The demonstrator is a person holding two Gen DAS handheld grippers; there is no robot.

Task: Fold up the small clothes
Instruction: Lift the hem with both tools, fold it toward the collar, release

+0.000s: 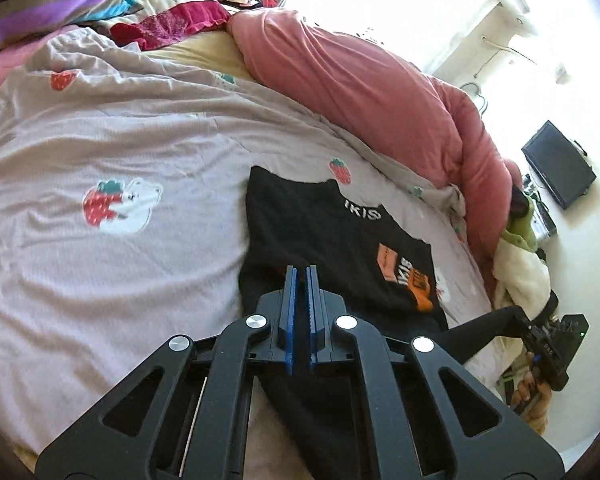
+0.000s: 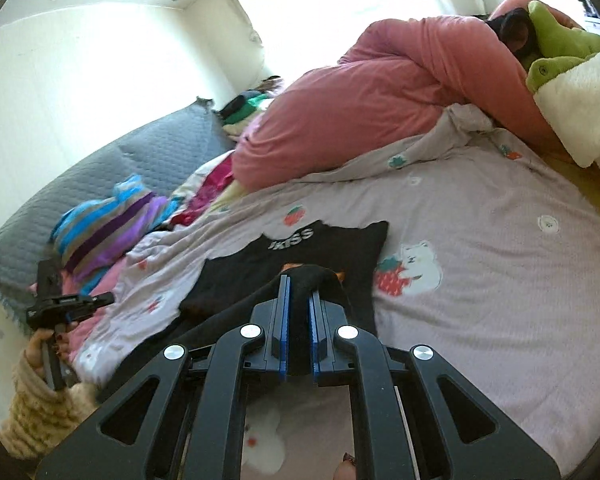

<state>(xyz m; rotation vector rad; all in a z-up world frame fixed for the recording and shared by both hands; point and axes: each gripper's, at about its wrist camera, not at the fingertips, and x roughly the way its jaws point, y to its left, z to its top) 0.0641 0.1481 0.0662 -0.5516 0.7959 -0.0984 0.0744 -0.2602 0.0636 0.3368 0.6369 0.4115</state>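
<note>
Black tee (image 1: pixel 332 240) lay on the strawberry-print sheet (image 1: pixel 120 140), roughly centre of the left wrist view, neckline at the 12 o'clock end. Long axis ran about 6-to-12 in that view, leaning slightly toward 11; hem end came toward the camera. Orange chest print (image 1: pixel 406 280) faced up at about 4 o'clock of the garment.

Left gripper (image 1: pixel 301 276): jaws together, black fabric running under and through them. Looked clamped on the hem edge, though the actual pinch was hard to see.

Right gripper (image 2: pixel 298 292): jaws clamped on a bunched fold of the same tee, cloth visibly between the pads.

Progress, my read: early. Both bottom corners were gripped and raised off the sheet, upper half lay flat. First hem-to-neck fold not laid down yet; the later folds and stacking remained. Pink duvet (image 1: pixel 360 92) sat at 1 o'clock, clear of the work.
</note>
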